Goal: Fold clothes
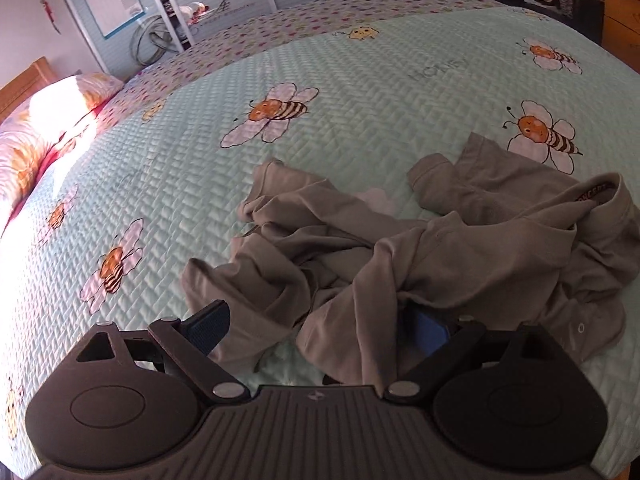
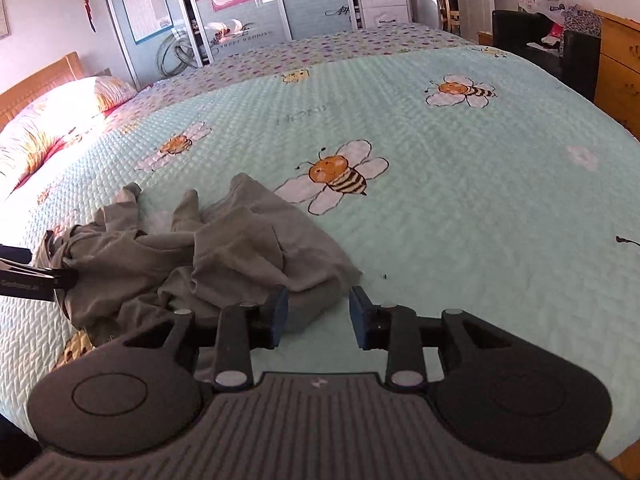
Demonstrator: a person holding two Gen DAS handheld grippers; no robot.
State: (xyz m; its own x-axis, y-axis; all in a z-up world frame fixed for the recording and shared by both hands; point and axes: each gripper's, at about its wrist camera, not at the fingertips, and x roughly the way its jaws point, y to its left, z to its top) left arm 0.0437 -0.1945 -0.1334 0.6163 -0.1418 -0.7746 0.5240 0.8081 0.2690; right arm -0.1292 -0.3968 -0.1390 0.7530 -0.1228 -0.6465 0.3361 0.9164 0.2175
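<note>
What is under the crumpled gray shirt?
The bee bedspread lies under the gray shirt. Part of one white flower print peeks out; anything else beneath is covered by cloth.

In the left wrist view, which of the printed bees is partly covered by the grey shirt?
The bee at the right: the grey shirt overlaps its lower wings. The central bee and the left bee lie clear of the cloth.
</note>
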